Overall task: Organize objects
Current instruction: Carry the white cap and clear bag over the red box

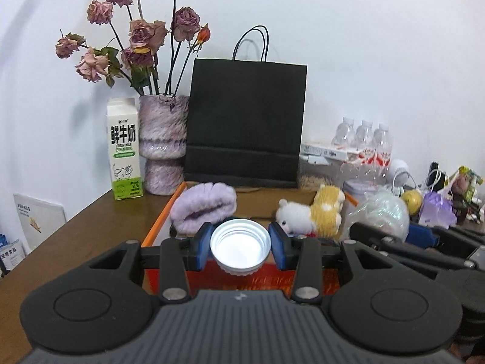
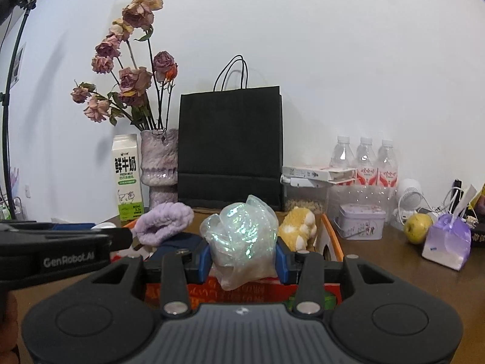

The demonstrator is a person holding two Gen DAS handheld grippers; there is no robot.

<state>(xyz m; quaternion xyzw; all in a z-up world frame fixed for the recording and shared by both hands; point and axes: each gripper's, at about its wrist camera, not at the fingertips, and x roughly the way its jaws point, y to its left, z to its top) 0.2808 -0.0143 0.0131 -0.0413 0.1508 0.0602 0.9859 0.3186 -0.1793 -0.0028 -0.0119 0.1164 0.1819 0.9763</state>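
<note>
My left gripper [image 1: 240,245] is shut on a white screw cap [image 1: 240,242], its open side facing the camera, held above an orange-rimmed box [image 1: 162,219]. My right gripper [image 2: 242,257] is shut on a crumpled iridescent plastic bag [image 2: 242,236], also above the box [image 2: 332,236]. In the box lie a fluffy purple cloth [image 1: 203,209] and a white-and-yellow plush toy [image 1: 312,212]. From the left wrist view, the right gripper [image 1: 424,238] with its bag [image 1: 382,215] shows at the right. In the right wrist view the left gripper's body crosses the left edge; its fingertips are hidden.
Behind the box stand a milk carton [image 1: 125,151], a vase of dried roses [image 1: 163,145] and a black paper bag [image 1: 245,121]. Right of it are water bottles [image 2: 365,160], a tin [image 2: 360,221], a small white fan [image 2: 409,200], a green apple [image 2: 419,224] and a purple pouch [image 2: 448,242].
</note>
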